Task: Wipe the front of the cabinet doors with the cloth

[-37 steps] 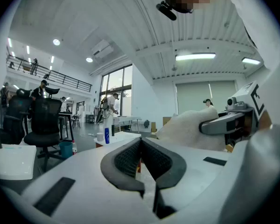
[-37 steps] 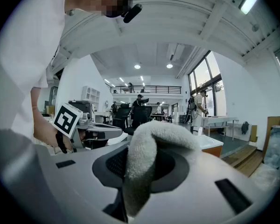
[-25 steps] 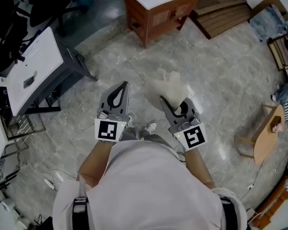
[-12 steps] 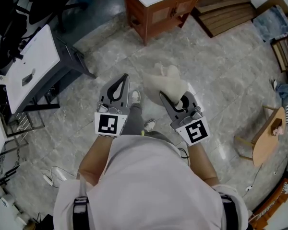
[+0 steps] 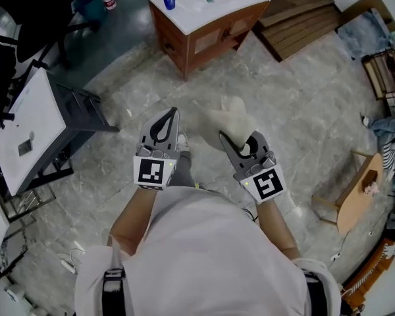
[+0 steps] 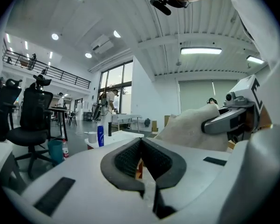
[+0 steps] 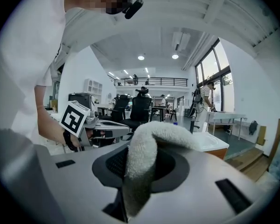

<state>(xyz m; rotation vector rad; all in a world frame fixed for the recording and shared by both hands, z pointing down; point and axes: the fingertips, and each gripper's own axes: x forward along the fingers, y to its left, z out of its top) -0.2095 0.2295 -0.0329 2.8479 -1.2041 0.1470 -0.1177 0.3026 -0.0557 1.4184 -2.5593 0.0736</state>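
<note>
This is a big open office hall or lab, with office chairs [image 6: 30, 120], a railed upper gallery [image 7: 149, 82], tall windows [image 6: 115, 87] and ceiling lights [image 6: 200, 51]. A wooden washstand [image 5: 204, 35] stands loose on the stone floor [image 5: 303, 110].

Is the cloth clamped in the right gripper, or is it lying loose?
Clamped. In the right gripper view, the jaws of the right gripper are shut on the cloth, which bulges out ahead of them, bunched rather than spread.

The right gripper [image 7: 133, 171] has its jaws clamped on the cloth [image 7: 147, 146], which rises between the pads and flops over to the right. The left gripper [image 7: 119, 129] sits just beyond, marker cube up. Behind the cloth, at right, stands the cabinet [image 7: 213, 147] with its white top.
</note>
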